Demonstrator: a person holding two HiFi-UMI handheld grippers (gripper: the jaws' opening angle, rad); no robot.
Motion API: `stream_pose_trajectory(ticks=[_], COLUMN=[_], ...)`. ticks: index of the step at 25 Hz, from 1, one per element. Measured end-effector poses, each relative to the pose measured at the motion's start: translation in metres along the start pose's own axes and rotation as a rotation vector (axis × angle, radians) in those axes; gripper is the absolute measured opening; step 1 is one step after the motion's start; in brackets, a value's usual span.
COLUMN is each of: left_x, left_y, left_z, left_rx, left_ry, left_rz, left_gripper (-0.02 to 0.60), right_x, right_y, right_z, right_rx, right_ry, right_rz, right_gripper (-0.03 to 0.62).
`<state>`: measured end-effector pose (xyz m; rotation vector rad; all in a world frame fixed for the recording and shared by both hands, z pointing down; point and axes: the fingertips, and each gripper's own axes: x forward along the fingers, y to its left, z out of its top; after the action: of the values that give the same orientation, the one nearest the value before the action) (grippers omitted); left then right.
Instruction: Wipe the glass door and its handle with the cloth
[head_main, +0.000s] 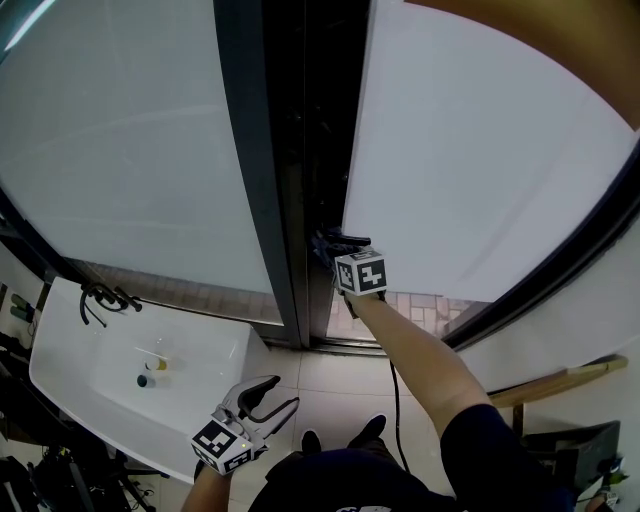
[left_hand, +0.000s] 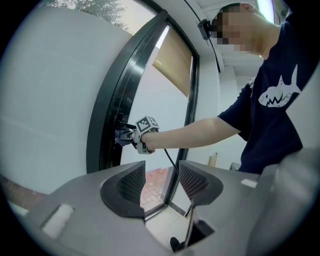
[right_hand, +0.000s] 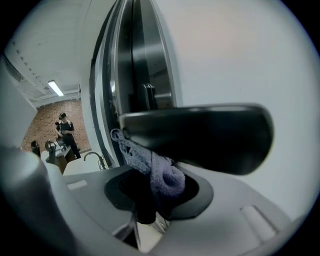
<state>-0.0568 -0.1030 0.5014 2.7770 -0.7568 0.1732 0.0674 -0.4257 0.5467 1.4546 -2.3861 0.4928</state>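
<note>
The frosted glass door (head_main: 480, 150) stands beside a dark upright frame (head_main: 290, 200). My right gripper (head_main: 332, 244) is stretched out to the door's dark edge, shut on a blue-grey knitted cloth (right_hand: 161, 172) bunched between its jaws. The left gripper view shows that gripper (left_hand: 123, 135) and cloth (left_hand: 119, 136) against the door edge. A small dark fitting (right_hand: 149, 97), perhaps the handle, shows on the frame past the cloth. My left gripper (head_main: 276, 394) hangs low and back from the door, open and empty (left_hand: 162, 182).
A white washbasin (head_main: 90, 350) with a black tap (head_main: 105, 298) and small items (head_main: 150, 372) in it sits at lower left. A wooden ledge (head_main: 560, 385) juts out at right. A tan roller blind (left_hand: 175, 62) hangs high on the door. A black cable (head_main: 395, 395) hangs from my right arm.
</note>
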Motion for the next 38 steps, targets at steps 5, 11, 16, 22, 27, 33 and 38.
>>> stream_pose_trajectory(ticks=[5,11,16,22,27,33,38], left_x=[-0.001,0.001,-0.001,-0.010,-0.017,-0.017,-0.020], left_y=[0.002,0.003,0.006,0.011,0.020,0.020,0.020], left_z=[-0.004,-0.002,-0.004,-0.014,-0.016,-0.013,-0.008], left_rx=[-0.003,0.000,0.003,-0.022,-0.042,-0.030,-0.038], left_ry=[0.011,0.023,0.017,0.011,0.018,0.008,0.002], left_rz=[0.005,0.000,0.011,0.046,0.077,0.085,0.112], left_gripper=[0.206,0.206,0.206,0.206,0.206,0.206,0.206], right_x=[-0.007,-0.004,0.015,0.036,0.049,0.055,0.059], right_y=[-0.029,-0.015,-0.001,0.002,0.005,0.005,0.006], right_z=[-0.032,-0.073,-0.074,-0.060,-0.065,-0.073,-0.078], right_rx=[-0.028,0.108,0.232,0.258,0.271,0.226,0.174], right_ry=[0.089,0.104,0.078,0.053,0.085,0.097,0.106], right_rz=[-0.072,-0.020,0.022,-0.007,-0.019,-0.018,-0.021], right_gripper=[0.127,0.127,0.127,0.127,0.129,0.130,0.129])
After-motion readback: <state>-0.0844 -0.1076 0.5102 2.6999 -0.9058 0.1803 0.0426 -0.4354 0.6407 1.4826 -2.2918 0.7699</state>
